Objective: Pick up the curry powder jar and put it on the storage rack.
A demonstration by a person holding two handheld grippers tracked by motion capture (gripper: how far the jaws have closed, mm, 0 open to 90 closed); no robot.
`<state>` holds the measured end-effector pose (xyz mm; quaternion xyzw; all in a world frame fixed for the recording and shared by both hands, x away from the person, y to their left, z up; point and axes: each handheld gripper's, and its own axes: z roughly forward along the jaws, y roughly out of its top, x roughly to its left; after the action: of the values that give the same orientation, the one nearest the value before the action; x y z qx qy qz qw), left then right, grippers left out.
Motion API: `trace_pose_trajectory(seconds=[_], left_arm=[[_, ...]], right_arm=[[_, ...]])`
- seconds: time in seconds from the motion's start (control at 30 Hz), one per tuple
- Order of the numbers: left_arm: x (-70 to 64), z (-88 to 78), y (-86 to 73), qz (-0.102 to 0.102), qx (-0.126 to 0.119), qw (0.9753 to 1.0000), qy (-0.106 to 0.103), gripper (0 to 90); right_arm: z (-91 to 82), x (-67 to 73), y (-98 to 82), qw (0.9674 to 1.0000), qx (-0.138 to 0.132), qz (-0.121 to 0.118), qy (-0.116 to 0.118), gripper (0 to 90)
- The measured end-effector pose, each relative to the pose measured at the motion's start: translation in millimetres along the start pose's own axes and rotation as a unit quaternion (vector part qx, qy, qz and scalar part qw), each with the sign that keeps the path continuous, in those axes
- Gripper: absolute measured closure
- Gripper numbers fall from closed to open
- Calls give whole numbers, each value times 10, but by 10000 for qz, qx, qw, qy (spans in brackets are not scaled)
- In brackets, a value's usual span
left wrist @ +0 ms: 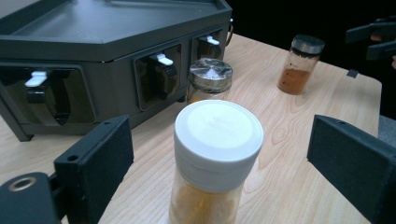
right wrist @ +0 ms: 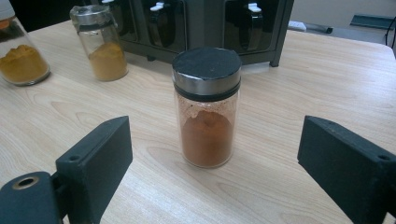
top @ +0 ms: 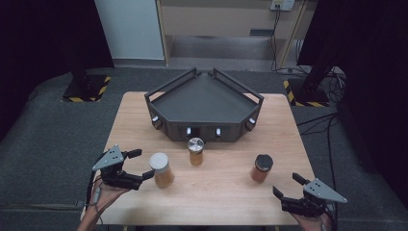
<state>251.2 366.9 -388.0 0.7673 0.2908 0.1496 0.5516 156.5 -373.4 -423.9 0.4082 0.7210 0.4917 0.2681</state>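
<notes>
Three spice jars are seen standing upright on the wooden desk (top: 211,187), in front of a dark angular rack (top: 204,103) set at the far middle.

The left claw (top: 144,166) is held at the near left corner, its jaws spread wide on either side of the white-lidded jar (top: 161,169). In the left gripper view this jar (left wrist: 215,163) is seen between the two black jaws with a clear gap on each side, so it is not gripped (yellow powder is seen through its glass). No earlier picture is at hand for comparison.

The silver-lidded jar (top: 196,151) is placed just in front of the rack's middle face, near the white-lidded one but apart from it.

The right claw (top: 288,185) is held at the near right corner, its jaws also spread wide and closed on nothing. The black-lidded jar (top: 262,168), filled partway with reddish-brown powder, is seen in the right gripper view (right wrist: 207,107) beyond the jaw tips, centred between them but untouched.
</notes>
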Motion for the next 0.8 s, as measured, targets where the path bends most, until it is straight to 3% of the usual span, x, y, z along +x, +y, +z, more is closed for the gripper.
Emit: trace_pose_trajectory(seconds=[0.6, 0.8], left_arm=[[134, 311, -123, -147, 70, 9996, -241, 95], [142, 386, -153, -69, 67, 9995, -307, 136]], right_arm=[[3, -2, -4, 10000, -12, 5, 4, 100], [1, -1, -4, 10000, -15, 5, -1, 100]])
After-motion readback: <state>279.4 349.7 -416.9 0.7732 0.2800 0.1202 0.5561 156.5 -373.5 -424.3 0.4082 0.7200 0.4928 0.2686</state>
